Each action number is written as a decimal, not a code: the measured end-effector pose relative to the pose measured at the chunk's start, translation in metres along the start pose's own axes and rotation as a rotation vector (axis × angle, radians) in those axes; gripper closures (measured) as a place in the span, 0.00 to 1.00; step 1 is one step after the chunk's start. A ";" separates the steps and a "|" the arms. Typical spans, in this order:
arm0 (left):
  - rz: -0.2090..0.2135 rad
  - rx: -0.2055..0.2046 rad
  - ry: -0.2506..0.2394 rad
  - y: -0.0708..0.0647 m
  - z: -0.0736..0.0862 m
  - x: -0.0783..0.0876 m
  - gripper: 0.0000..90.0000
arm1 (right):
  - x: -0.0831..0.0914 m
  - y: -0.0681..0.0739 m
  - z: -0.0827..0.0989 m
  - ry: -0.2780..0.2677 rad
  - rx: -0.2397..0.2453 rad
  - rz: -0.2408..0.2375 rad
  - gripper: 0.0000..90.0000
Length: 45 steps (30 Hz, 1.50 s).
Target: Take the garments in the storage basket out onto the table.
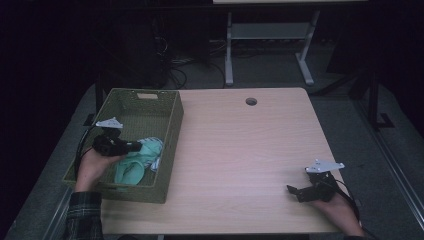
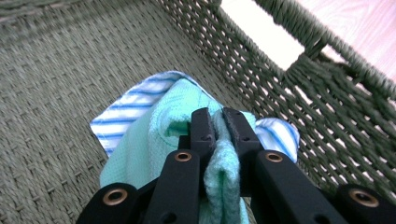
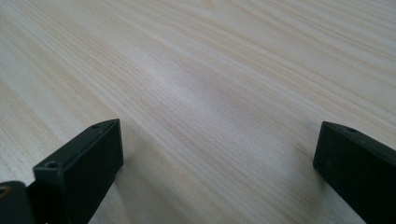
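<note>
A: Where was the mint green cloth point(image 2: 140, 154)?

B: In the green woven basket point(image 1: 167, 125) at the table's point(image 1: 240, 150) left, lying on a blue-striped cloth point(image 2: 123, 112). The left gripper point(image 2: 218, 122) had its 2 jaws pinched tight on a fold of it.

A: And the right gripper point(image 1: 294, 191)?

B: Near right, low over bare wood, jaws spread wide, holding nothing.

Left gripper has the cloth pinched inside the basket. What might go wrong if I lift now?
1. The left gripper pinches only a fold of the mint-green cloth, which may slip out on lifting.
2. The blue-and-white striped cloth lies under it and could drag along.
3. The woven olive-green basket wall stands close, so the cloth could snag there. The right gripper, open over the wooden table, isn't bracing the basket.
</note>
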State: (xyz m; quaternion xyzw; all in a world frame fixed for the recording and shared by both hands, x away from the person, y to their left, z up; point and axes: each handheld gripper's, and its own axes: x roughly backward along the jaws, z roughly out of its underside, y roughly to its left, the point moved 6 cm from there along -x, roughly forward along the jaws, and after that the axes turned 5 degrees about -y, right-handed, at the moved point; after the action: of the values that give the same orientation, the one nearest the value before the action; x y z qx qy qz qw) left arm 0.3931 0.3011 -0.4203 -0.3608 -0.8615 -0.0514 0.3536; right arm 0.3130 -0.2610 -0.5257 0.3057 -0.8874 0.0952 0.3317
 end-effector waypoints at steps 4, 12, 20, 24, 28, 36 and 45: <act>-0.004 0.007 -0.028 -0.001 -0.004 0.004 0.92 | 0.000 0.000 0.000 -0.001 -0.002 0.001 0.01; -0.006 0.006 -0.090 -0.006 -0.019 0.014 0.92 | 0.000 0.000 0.000 -0.001 -0.002 0.001 0.01; -0.025 0.003 -0.117 -0.007 -0.035 0.024 0.92 | 0.000 0.000 0.000 -0.001 -0.001 0.001 0.01; -0.026 -0.006 -0.138 -0.010 -0.047 0.031 0.92 | 0.000 0.000 0.000 -0.001 -0.002 0.001 0.01; -0.015 -0.016 -0.166 -0.015 -0.058 0.036 0.92 | 0.000 0.000 0.000 0.000 0.001 0.001 0.01; -0.007 -0.030 -0.199 -0.024 -0.077 0.041 0.92 | 0.000 0.000 0.000 0.000 0.001 0.001 0.01; 0.021 -0.040 -0.242 -0.039 -0.100 0.044 0.93 | 0.000 0.000 0.000 -0.001 0.001 0.002 0.01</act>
State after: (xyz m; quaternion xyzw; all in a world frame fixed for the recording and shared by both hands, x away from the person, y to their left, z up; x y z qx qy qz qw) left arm 0.4028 0.2641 -0.3108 -0.3805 -0.8928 -0.0206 0.2403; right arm 0.3132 -0.2610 -0.5257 0.3052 -0.8877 0.0957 0.3313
